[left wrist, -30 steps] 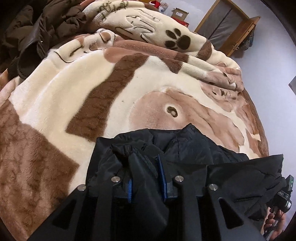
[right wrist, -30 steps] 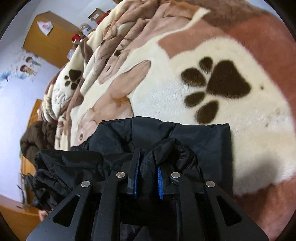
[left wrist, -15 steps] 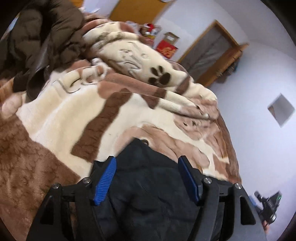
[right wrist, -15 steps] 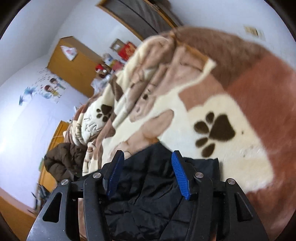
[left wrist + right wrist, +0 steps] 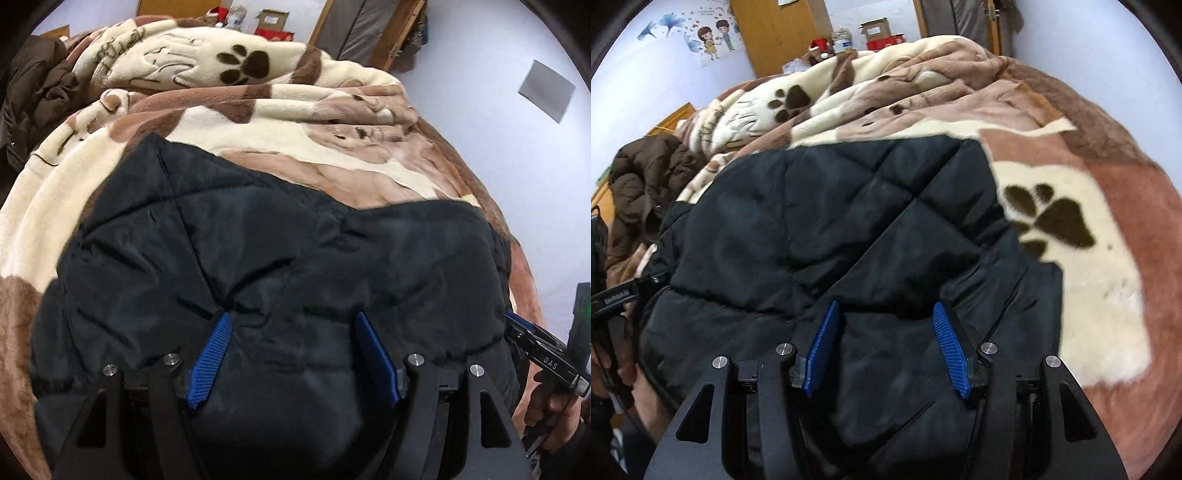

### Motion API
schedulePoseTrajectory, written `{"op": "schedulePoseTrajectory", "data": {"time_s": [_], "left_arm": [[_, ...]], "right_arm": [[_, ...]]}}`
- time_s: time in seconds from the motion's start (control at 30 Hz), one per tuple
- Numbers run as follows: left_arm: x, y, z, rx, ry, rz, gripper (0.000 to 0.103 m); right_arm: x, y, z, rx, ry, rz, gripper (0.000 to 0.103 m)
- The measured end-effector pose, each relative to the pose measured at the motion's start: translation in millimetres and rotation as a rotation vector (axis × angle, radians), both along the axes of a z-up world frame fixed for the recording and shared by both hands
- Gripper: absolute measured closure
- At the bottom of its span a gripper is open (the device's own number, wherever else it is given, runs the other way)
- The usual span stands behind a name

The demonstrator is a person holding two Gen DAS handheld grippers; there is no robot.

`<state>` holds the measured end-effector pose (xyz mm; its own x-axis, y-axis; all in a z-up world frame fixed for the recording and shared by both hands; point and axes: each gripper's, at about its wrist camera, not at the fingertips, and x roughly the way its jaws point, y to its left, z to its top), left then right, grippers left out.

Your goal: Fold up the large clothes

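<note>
Quilted black jacket lies puffy on plush paw-print blanket, left gripper and right gripper both spread apart.

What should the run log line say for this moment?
left gripper: open | right gripper: open | black jacket: folded, lying on blanket

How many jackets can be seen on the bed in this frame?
2. A black quilted jacket lies folded on the paw-print blanket below both open grippers. A brown puffy jacket is heaped at the bed's far left edge. More could be hidden under the blanket.
</note>
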<state>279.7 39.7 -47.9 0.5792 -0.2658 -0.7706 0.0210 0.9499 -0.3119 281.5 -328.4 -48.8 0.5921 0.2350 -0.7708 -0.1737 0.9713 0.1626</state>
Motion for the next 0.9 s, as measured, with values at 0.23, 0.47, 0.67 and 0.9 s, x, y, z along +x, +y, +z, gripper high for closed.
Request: {"op": "schedulePoseTrajectory", "data": {"time_s": [0.23, 0.47, 0.67, 0.9], "left_arm": [[15, 44, 23, 0.144, -0.063, 0.089, 0.031], [60, 87, 4, 0.079, 0.036, 0.17, 0.028], [64, 77, -8, 0.119, 0.043, 0.136, 0.028], [59, 80, -2, 0.124, 0.001, 0.154, 0.066]], "right_arm": [[24, -40, 24, 0.069, -0.056, -0.066, 0.049], [76, -66, -2, 0.259, 0.089, -0.017, 0.047], [88, -75, -18, 0.375, 0.182, 0.005, 0.046], [82, -70, 1, 0.332, 0.131, -0.011, 0.091]]}}
